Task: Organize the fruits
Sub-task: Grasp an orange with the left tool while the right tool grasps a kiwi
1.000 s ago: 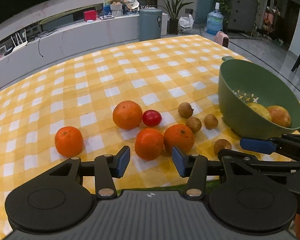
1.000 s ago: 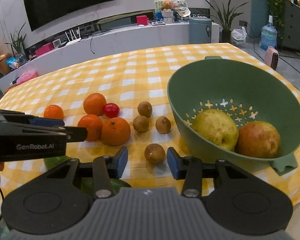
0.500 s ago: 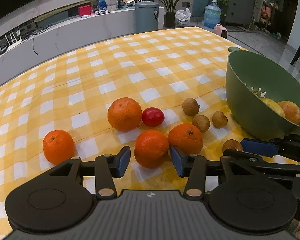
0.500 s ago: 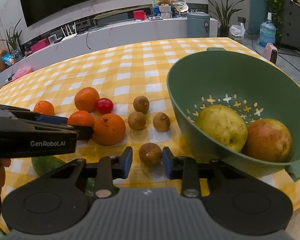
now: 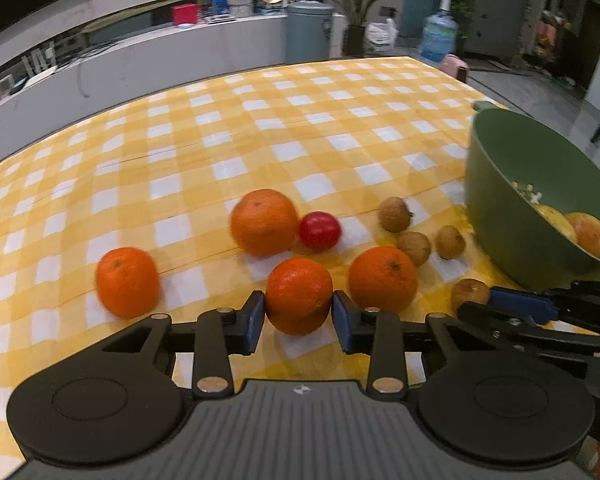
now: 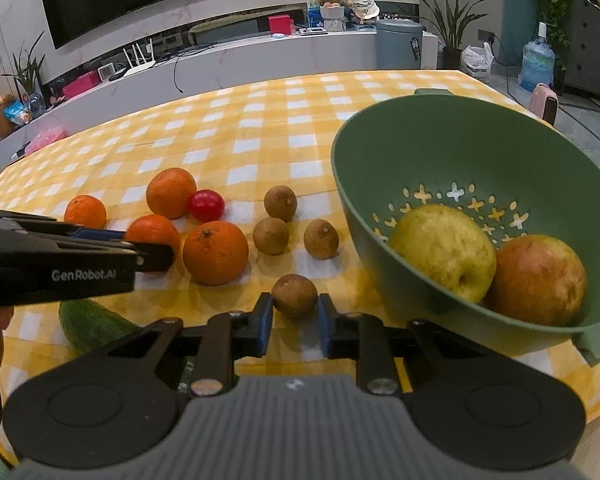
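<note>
My left gripper [image 5: 299,320] has closed its blue pads on both sides of the near orange [image 5: 299,294] on the yellow checked cloth. My right gripper [image 6: 295,314] has its pads against a small brown fruit [image 6: 294,294] beside the green colander [image 6: 440,136]. The colander holds a yellow-green apple [image 6: 444,250] and a reddish apple [image 6: 538,280]. Three more oranges [image 5: 382,278] [image 5: 264,222] [image 5: 127,280], a red tomato [image 5: 319,230] and three more brown fruits [image 5: 414,248] lie loose on the cloth.
A green cucumber [image 6: 90,324] lies at the table's near edge, under the left gripper's body [image 6: 60,264]. The colander [image 5: 540,184] stands at the right edge of the table. Beyond the table are a white counter and a bin.
Both grippers moved forward and narrowed their jaws. The left one now touches the near orange on both sides; the right one now touches the near brown fruit on both sides.
</note>
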Motion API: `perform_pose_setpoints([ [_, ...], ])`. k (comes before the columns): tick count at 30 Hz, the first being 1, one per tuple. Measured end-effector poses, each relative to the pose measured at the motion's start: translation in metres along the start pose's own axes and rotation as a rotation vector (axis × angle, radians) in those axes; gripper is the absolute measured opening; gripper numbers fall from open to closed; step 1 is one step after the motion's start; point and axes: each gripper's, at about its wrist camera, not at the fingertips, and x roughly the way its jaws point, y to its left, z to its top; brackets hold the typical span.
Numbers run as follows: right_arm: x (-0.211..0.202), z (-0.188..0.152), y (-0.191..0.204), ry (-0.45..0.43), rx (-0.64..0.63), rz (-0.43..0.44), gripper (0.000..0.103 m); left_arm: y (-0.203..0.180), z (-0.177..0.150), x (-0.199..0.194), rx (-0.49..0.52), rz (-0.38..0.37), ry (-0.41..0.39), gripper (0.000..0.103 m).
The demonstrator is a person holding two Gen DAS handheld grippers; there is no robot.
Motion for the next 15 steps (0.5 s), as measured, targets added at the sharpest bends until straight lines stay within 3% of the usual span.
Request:
perform_pose_setpoints([
  [4,0.001,-0.001,0.000,-0.009,0.006,0.001,0.026,0.008,0.001,-0.009,-0.053,-0.027,-0.013,0.040],
  [9,0.003,-0.002,0.006,-0.022,-0.010,-0.005,0.030,0.006,0.003,-0.019,-0.043,-0.019,-0.015,0.040],
  [15,-0.001,-0.001,0.007,-0.034,-0.025,-0.003,0.023,0.001,0.004,-0.029,-0.033,-0.015,-0.023,0.040],
])
